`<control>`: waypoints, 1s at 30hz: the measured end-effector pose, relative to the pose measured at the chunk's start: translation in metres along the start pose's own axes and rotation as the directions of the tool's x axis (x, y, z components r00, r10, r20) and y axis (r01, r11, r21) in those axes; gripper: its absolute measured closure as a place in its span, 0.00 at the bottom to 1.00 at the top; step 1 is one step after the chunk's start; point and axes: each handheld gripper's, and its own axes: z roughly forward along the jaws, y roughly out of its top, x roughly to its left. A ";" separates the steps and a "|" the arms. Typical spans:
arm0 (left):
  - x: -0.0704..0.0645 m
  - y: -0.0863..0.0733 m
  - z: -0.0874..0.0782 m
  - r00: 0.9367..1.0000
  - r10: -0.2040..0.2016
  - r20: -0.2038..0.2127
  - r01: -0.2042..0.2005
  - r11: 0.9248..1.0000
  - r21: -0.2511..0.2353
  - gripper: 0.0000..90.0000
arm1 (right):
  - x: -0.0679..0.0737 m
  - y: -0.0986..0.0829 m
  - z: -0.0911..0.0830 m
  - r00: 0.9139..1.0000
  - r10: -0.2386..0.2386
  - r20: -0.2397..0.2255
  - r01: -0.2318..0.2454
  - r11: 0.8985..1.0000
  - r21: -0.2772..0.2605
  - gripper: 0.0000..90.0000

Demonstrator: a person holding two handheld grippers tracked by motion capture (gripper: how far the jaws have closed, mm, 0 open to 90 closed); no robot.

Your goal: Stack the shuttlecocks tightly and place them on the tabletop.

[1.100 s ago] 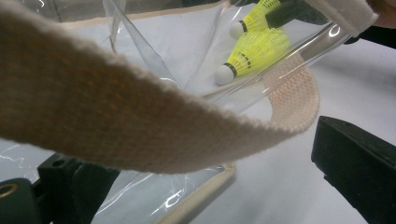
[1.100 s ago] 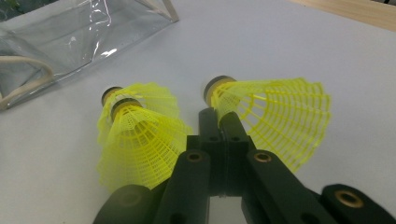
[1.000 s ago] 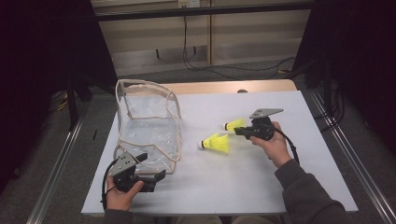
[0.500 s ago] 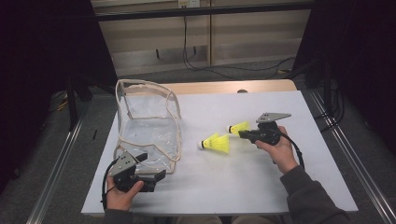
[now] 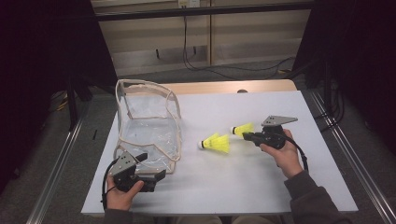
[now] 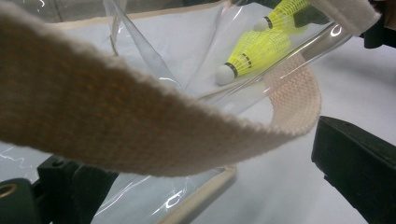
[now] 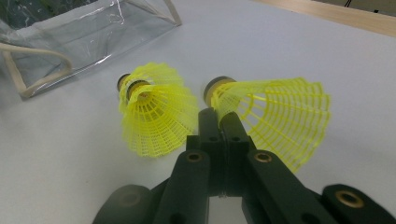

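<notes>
Left hand (image 5: 122,195) rests at the near-left table edge, left gripper (image 5: 156,176) pointing right, jaws apart. Right forearm reaches in from the lower right; right gripper (image 5: 246,136) points left, jaws pressed together.

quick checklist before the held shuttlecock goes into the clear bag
1. Right gripper shut on the held shuttlecock, pinching its skirt: ok.
2. Held shuttlecock clear of the table: cannot tell.
3. Second shuttlecock lies between the right gripper and the clear bag, in the straight path: not ok, go over or around it.
4. Left gripper at the bag's near edge, strap across its jaws: ok; firm hold: cannot tell.
5. Bag mouth open enough: cannot tell.
</notes>
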 end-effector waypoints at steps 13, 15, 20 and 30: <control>0.000 0.000 0.000 1.000 -0.001 -0.001 0.001 1.000 -0.001 0.03 | 0.000 -0.006 -0.008 1.000 0.018 -0.005 -0.018 1.000 -0.006 1.00; 0.000 0.000 0.000 1.000 -0.002 0.000 0.002 1.000 -0.001 0.03 | 0.000 -0.008 -0.009 1.000 0.024 -0.008 -0.024 1.000 -0.006 1.00; 0.000 0.000 0.000 1.000 -0.002 0.000 0.002 1.000 0.003 0.03 | 0.001 -0.011 -0.011 1.000 0.023 -0.014 -0.023 1.000 0.002 1.00; 0.000 0.000 0.000 1.000 -0.002 0.003 0.002 1.000 0.000 0.03 | 0.002 -0.012 -0.020 0.999 0.018 -0.028 -0.018 1.000 -0.008 1.00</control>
